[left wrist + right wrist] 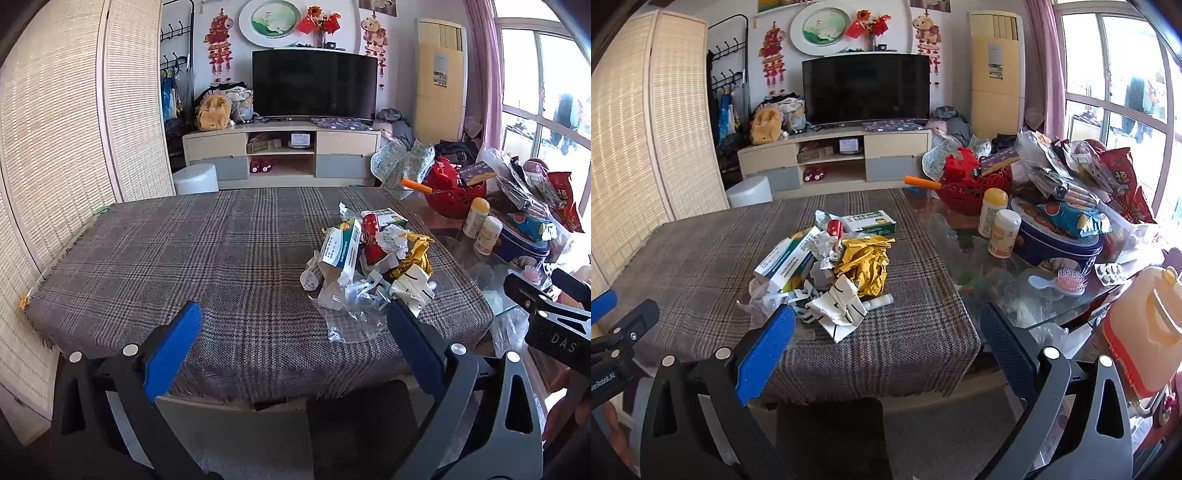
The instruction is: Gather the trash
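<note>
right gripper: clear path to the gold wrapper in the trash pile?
Probably yes. The right gripper is open and empty, short of the pile, and the gold wrapper lies exposed on top. Only a crumpled white carton lies in front, low.

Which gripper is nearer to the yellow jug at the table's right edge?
Right. The right gripper hangs open just left of the yellow jug; the left gripper, also open, is farther left, before the trash pile.
</note>
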A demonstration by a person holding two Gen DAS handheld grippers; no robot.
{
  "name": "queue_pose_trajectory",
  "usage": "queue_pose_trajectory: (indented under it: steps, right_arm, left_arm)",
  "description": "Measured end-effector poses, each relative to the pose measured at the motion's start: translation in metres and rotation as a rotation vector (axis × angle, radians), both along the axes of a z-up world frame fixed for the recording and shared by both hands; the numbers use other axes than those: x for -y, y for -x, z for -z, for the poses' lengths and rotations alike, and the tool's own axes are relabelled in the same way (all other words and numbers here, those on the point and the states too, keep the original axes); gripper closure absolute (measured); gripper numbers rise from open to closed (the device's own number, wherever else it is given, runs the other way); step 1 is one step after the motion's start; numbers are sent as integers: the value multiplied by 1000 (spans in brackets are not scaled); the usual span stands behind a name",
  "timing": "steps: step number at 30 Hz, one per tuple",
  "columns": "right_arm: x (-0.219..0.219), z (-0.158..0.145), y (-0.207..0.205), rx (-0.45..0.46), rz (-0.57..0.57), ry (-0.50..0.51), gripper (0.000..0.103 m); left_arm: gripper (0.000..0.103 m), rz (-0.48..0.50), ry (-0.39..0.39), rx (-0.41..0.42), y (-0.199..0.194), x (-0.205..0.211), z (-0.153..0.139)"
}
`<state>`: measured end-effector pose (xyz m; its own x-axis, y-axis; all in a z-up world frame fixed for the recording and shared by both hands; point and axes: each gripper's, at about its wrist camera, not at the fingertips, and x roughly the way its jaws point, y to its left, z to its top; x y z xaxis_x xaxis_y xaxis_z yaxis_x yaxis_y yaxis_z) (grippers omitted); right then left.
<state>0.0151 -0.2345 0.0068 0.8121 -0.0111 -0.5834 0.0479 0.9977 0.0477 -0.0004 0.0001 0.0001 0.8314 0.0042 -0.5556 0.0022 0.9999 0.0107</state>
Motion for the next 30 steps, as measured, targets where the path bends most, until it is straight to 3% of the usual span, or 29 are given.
queue_pose_trajectory:
  steps: [30]
  right_arm:
    - [-1, 1, -1, -3, 2, 1, 3]
  left_arm:
    - [8, -5, 12, -4, 0, -3, -2]
